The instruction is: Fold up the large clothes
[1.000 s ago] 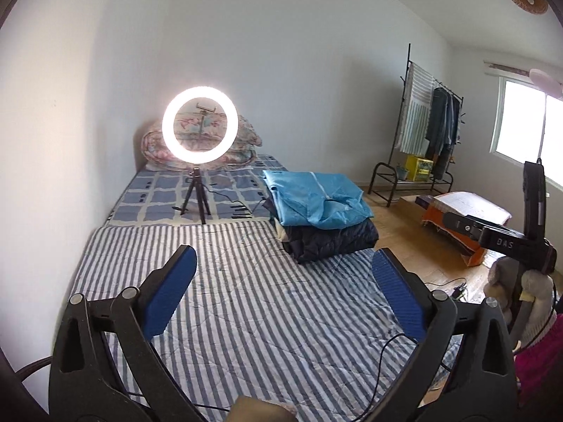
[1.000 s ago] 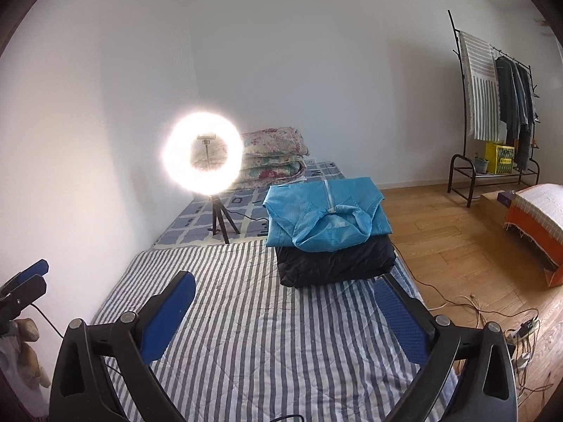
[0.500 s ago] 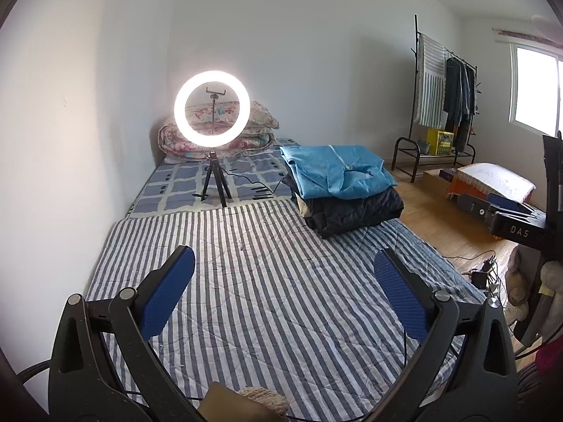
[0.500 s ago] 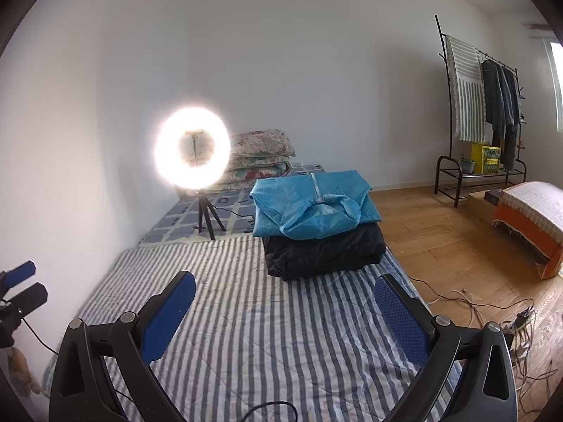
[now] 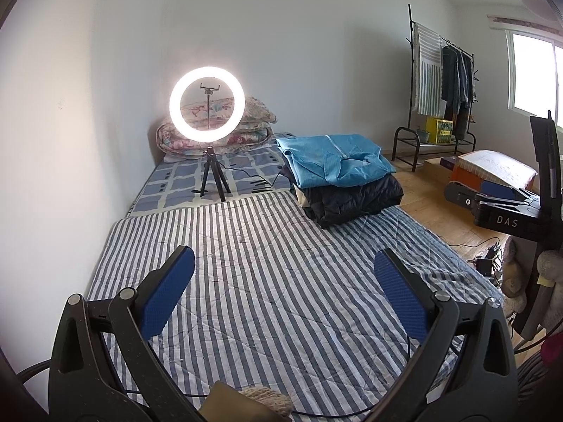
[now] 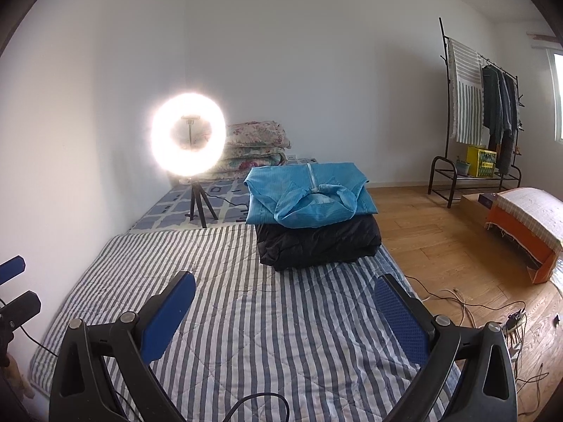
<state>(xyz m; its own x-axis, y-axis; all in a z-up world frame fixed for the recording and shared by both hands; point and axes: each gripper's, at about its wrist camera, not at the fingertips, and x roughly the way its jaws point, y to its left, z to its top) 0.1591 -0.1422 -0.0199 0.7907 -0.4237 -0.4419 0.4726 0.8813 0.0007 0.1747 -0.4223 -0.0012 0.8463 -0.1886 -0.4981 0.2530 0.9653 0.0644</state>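
Note:
A folded blue jacket [image 5: 334, 160] [image 6: 308, 191] lies on top of a folded black padded coat [image 5: 352, 198] [image 6: 316, 242] at the far right of the striped mattress [image 5: 267, 274] [image 6: 267, 316]. My left gripper [image 5: 283, 270] hangs open above the near half of the mattress, nothing between its blue pads. My right gripper [image 6: 283, 302] is open too, also empty, well short of the stack. The right gripper's body shows at the right edge of the left wrist view, and the left gripper's tips at the left edge of the right wrist view.
A lit ring light on a tripod [image 5: 207, 105] [image 6: 188, 133] stands behind the mattress, before stacked floral quilts [image 5: 246, 130]. A clothes rack [image 6: 482, 112], an orange-sided box [image 6: 524, 225] and loose cables [image 6: 492, 313] occupy the wooden floor on the right.
Both views have swung and levelled slightly; the stack sits a little differently in frame. Both grippers stay open and empty.

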